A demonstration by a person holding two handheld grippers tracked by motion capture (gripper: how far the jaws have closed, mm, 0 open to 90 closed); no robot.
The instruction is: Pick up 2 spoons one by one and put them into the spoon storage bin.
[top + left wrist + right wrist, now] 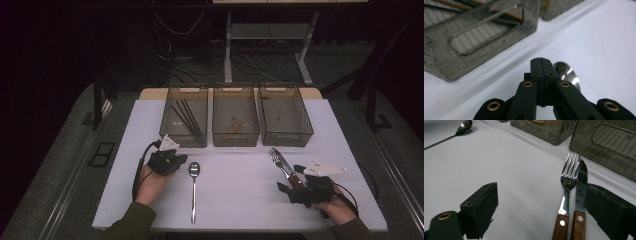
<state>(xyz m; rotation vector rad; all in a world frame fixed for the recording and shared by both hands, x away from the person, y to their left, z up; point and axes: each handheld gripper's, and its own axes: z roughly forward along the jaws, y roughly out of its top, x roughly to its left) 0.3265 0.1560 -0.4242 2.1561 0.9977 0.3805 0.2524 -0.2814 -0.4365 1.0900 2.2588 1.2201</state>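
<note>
on the white table [240,200], near its front edge, lie three pieces of cutlery: a spoon [193,187] toward the left, and a fork [566,195] and knife [580,192] side by side toward the right. the spoon is all bright metal, a rounded bowl pointing toward the bins and a long thin handle running back toward the person. i judge it light, stiff and slippery, lying flat with little for a jaw to get under; the narrow handle just behind the bowl looks the best place to pinch, from the sides. the left gripper [541,67] sits just beside the bowl, its jaws pressed together with nothing between them, so it would have to spread before taking the spoon.

the fork and knife have steel heads and brown wooden handles with pale rivets; the knife's blade is serrated. they look a little heavier and stiff, and the wood should give better grip than the steel, so the handles are where to take hold. they lie almost touching, which could make it awkward to lift one alone. the right gripper [544,212] has its jaws spread wide, with both handles lying between them and not yet pinched.

behind the cutlery stand three see-through bins; the left bin [186,118] holds dark chopsticks [186,117].
</note>
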